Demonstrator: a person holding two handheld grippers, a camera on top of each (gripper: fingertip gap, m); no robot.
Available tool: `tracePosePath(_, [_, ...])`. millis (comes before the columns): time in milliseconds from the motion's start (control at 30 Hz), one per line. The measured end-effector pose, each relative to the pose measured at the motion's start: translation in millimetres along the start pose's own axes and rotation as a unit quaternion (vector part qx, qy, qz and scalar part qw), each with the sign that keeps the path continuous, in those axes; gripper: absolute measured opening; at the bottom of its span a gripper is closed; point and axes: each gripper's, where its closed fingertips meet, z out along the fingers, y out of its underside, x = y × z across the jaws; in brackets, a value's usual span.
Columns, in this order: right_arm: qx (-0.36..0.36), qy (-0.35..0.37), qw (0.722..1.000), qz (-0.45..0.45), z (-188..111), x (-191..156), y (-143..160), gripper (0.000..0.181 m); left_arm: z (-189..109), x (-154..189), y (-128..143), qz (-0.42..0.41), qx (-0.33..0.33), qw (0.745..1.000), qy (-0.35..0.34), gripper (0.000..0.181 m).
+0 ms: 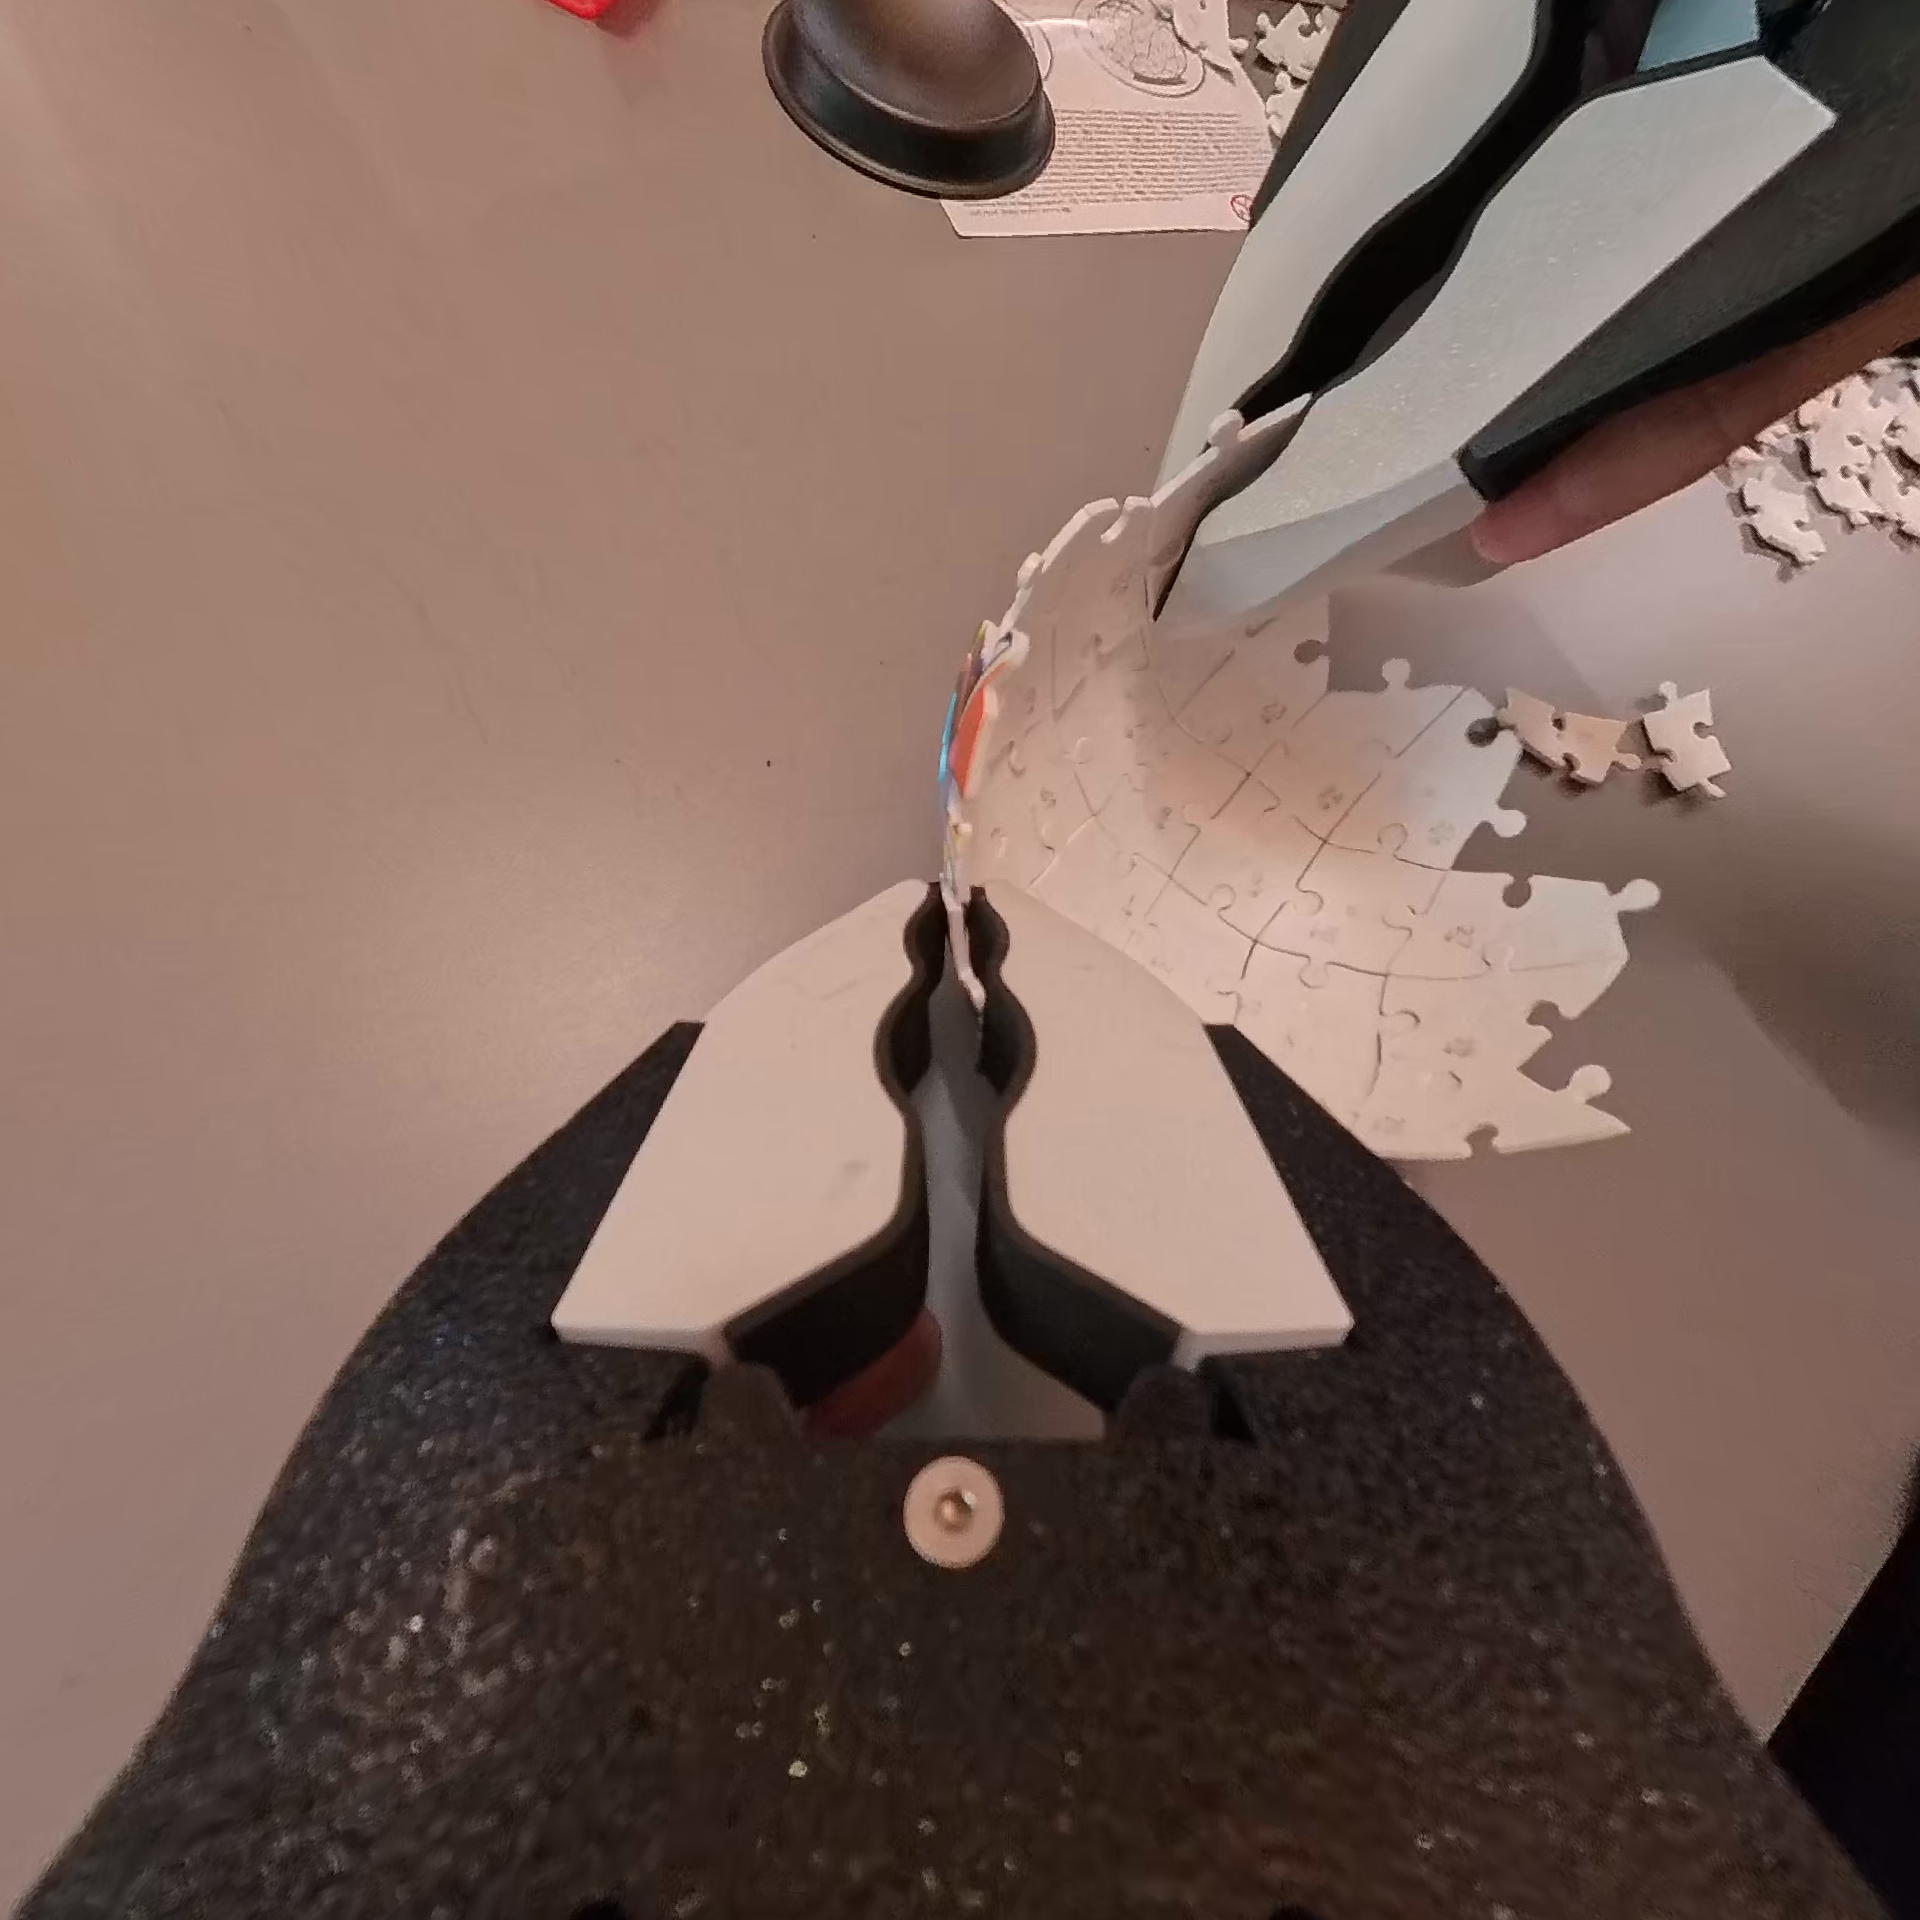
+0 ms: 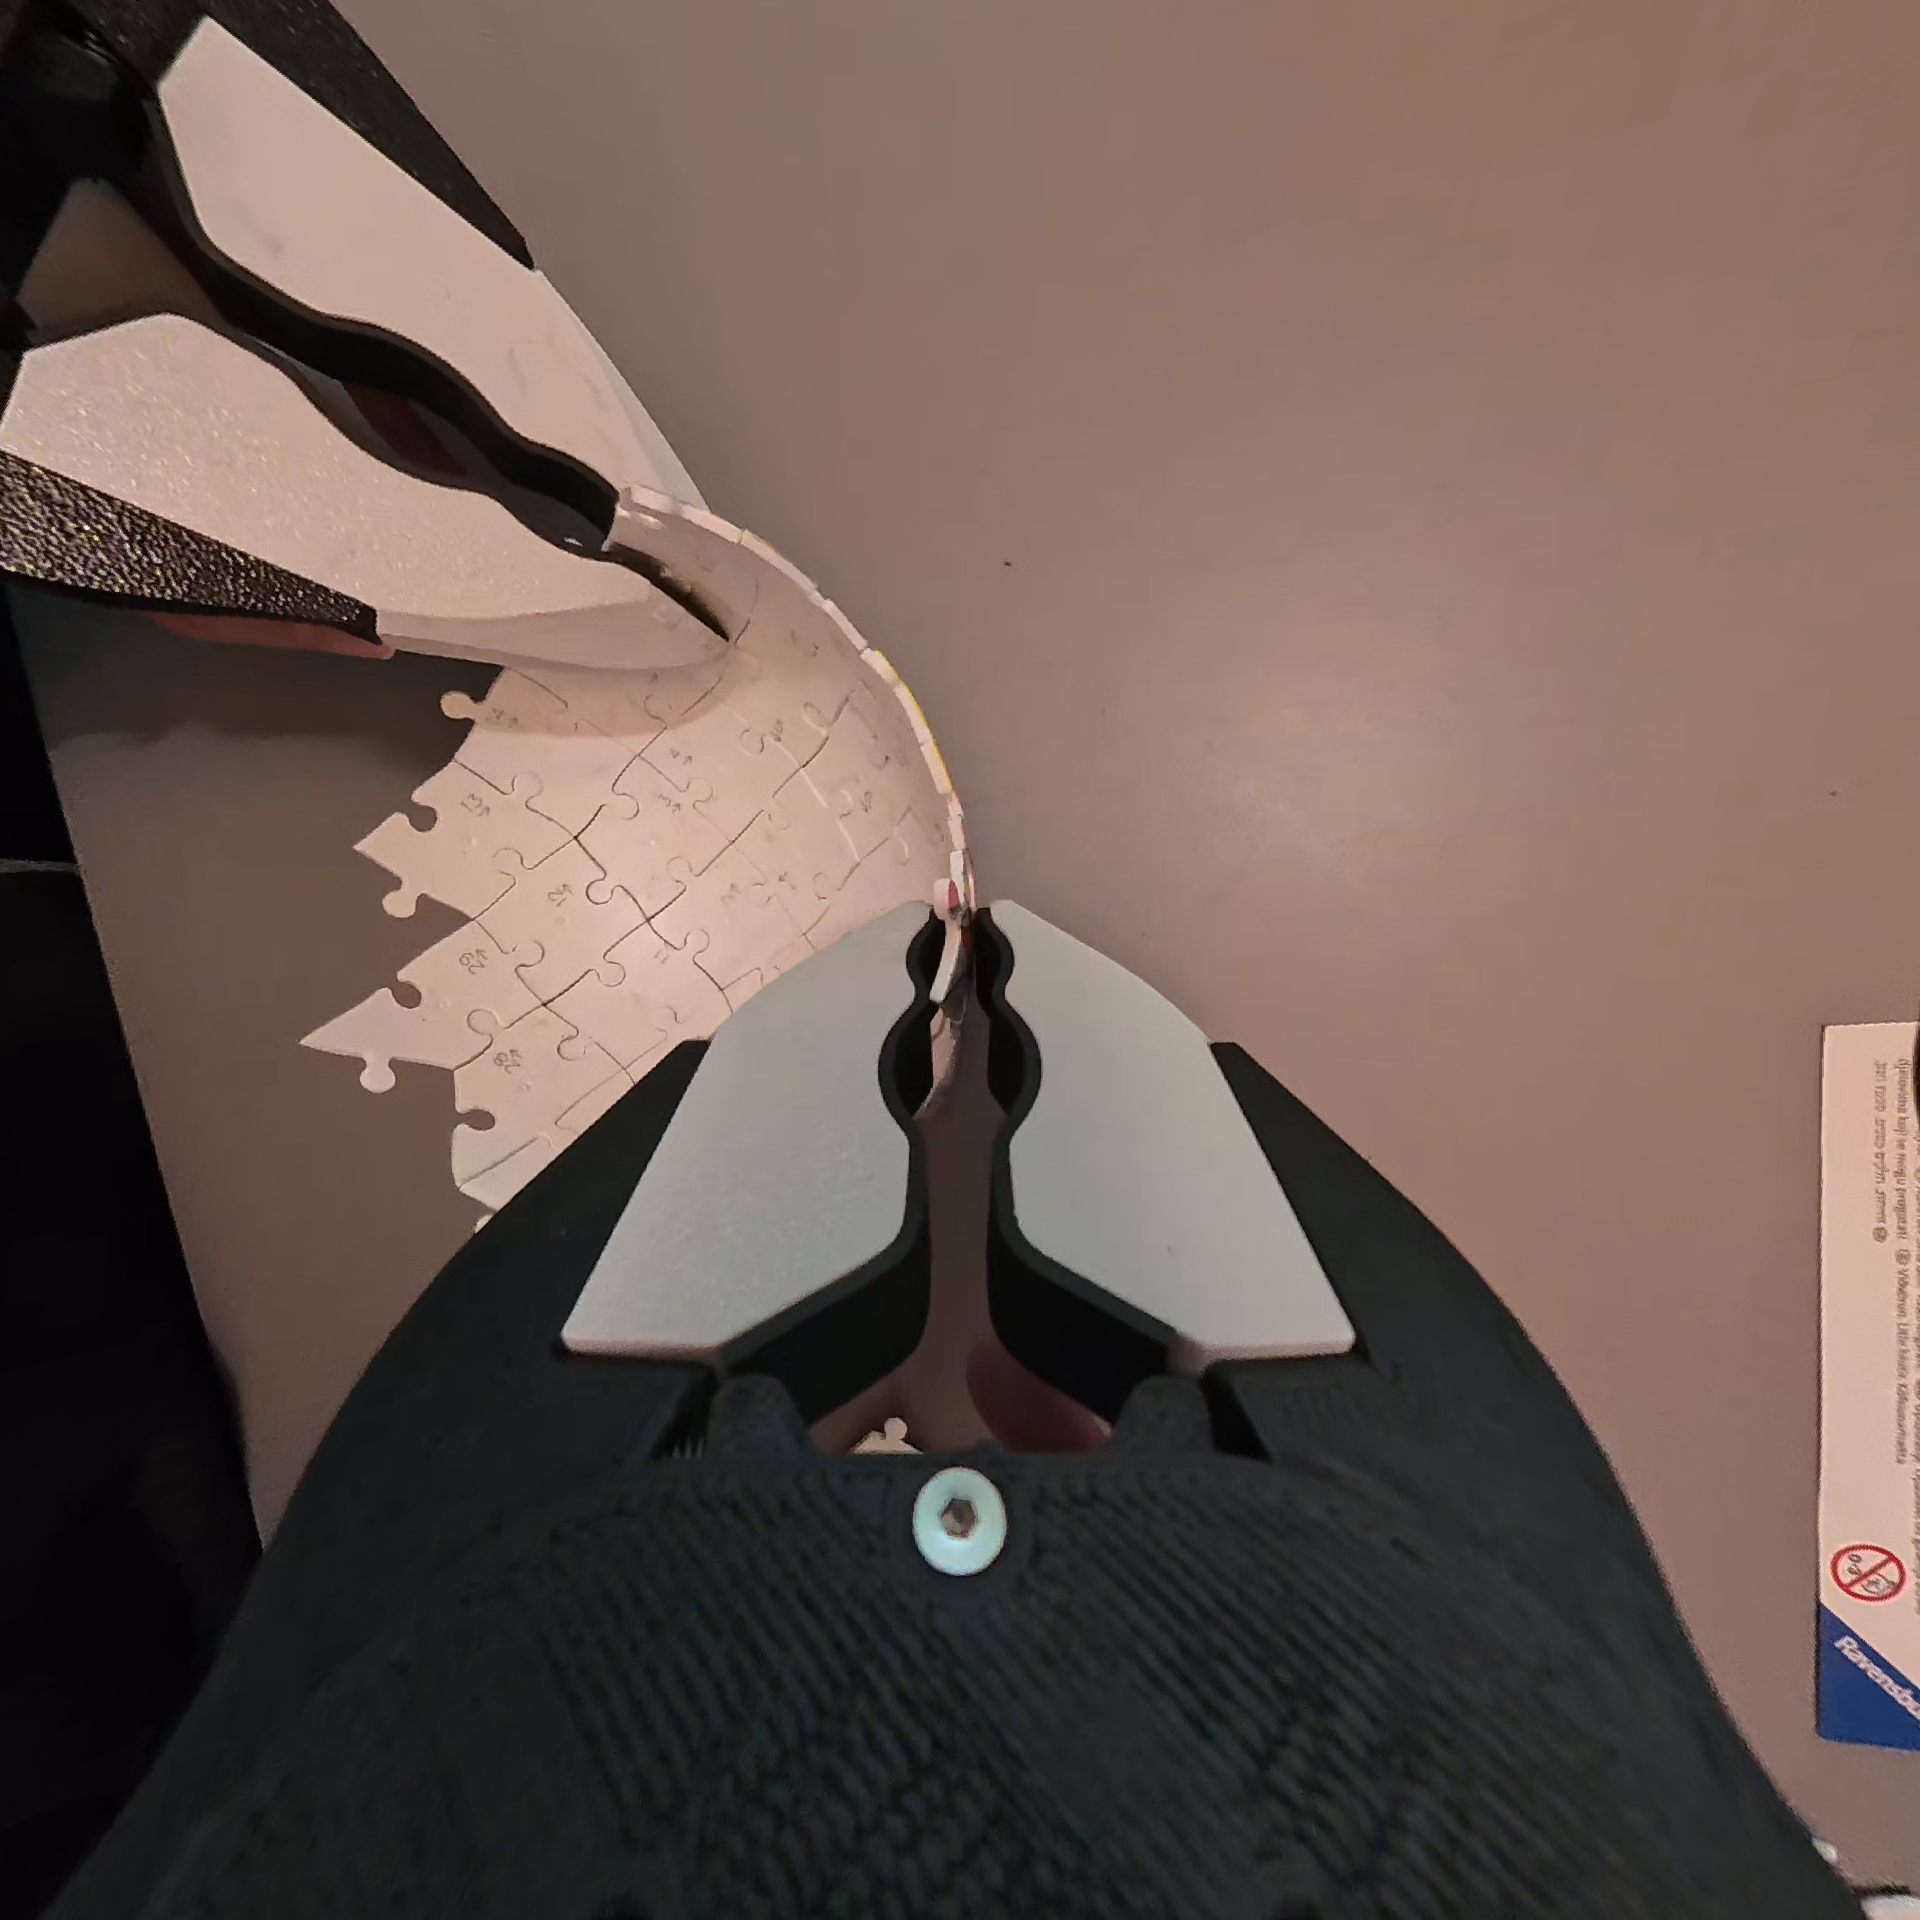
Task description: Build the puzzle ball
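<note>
A curved, part-built puzzle ball shell (image 1: 1299, 894) of joined white-backed pieces is held above the table. Its printed coloured face shows only at the left rim (image 1: 966, 727). My left gripper (image 1: 958, 914) is shut on the shell's near rim. My right gripper (image 1: 1184, 582) comes in from the upper right and is shut on the far rim. In the right wrist view the shell (image 2: 644, 862) curves to the left, my right gripper (image 2: 961, 920) is shut on its edge, and my left gripper (image 2: 665, 592) grips it at the upper left.
Loose white puzzle pieces (image 1: 1621, 738) lie on the grey table (image 1: 468, 623) to the right, with more in a pile (image 1: 1849, 457). A dark round stand (image 1: 914, 94) and a printed leaflet (image 1: 1132, 156) lie at the back. The leaflet also shows in the right wrist view (image 2: 1870, 1351). Left tips to right tips: about 7 centimeters.
</note>
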Motion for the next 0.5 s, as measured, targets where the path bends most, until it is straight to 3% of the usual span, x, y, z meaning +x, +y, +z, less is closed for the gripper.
tracePosePath(500, [0.007,0.001,1.000,0.013,2.6,6.5,-1.8,0.004,2.6,-0.2,-0.5,-0.012,0.011,1.000,0.012,0.004])
